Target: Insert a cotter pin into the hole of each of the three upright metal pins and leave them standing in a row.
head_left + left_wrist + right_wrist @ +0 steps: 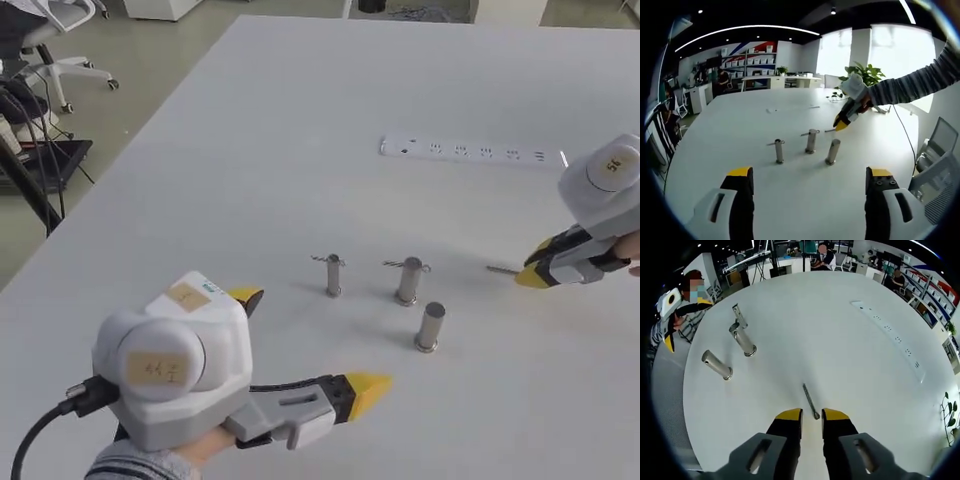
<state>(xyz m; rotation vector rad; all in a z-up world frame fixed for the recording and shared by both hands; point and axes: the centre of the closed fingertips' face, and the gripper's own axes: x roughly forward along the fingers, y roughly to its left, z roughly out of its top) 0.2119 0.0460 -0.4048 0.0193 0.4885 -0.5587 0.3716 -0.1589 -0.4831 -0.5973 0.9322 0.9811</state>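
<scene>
Three upright metal pins stand near mid-table. The left pin (333, 276) and the middle pin (407, 283) each carry a cotter pin through the top. The nearer right pin (430, 328) has a bare top. A loose cotter pin (499, 269) lies flat on the table, and its near end (815, 414) sits between the tips of my right gripper (528, 276), whose jaws stand a narrow gap apart without pinching it. My left gripper (308, 343) is wide open low at the front, short of the pins (811, 141), with nothing between its fingers (740, 173).
A white power strip (470, 152) lies flat beyond the pins. The white table (250, 150) stretches far back and to the left. Office chairs (60, 40) and cables stand on the floor off its left edge. People sit at desks far behind.
</scene>
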